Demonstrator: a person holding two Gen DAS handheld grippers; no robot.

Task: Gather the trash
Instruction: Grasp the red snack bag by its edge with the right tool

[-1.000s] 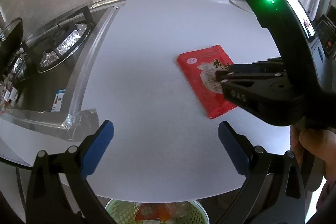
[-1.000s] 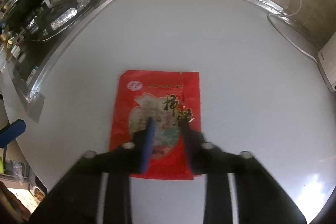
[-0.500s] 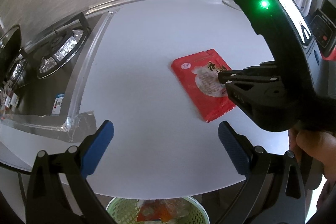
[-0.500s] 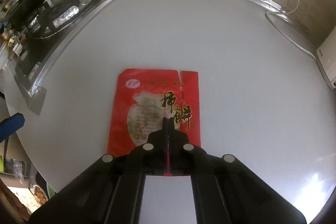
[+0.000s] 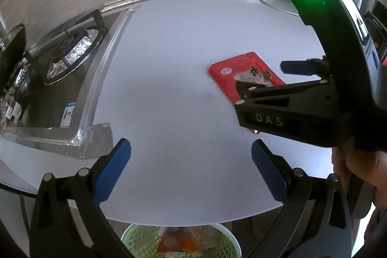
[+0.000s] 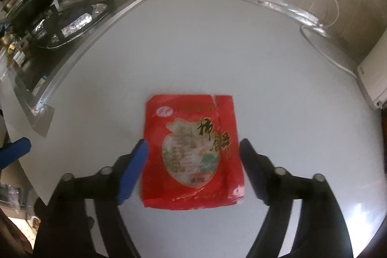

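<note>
A red snack wrapper (image 6: 193, 151) lies flat on the white counter (image 6: 193, 45). My right gripper (image 6: 192, 156) is open, its blue fingers (image 6: 134, 168) on either side of the wrapper, just above it. In the left wrist view the wrapper (image 5: 232, 74) lies at the right, partly behind the right gripper's black body (image 5: 290, 108). My left gripper (image 5: 191, 161) is open and empty above the counter's front edge. A green mesh bin (image 5: 145, 241) with trash in it stands below that edge.
A gas hob (image 5: 67, 57) with foil-lined burners sits at the left, a lidded pan (image 6: 31, 4) on it. A white appliance (image 6: 372, 81) and a cable (image 6: 321, 45) stand at the right. A wall runs behind the counter.
My right gripper was shut over the wrapper half a second ago and has opened wide. The wrapper still lies flat on the counter. The left gripper has barely moved.
</note>
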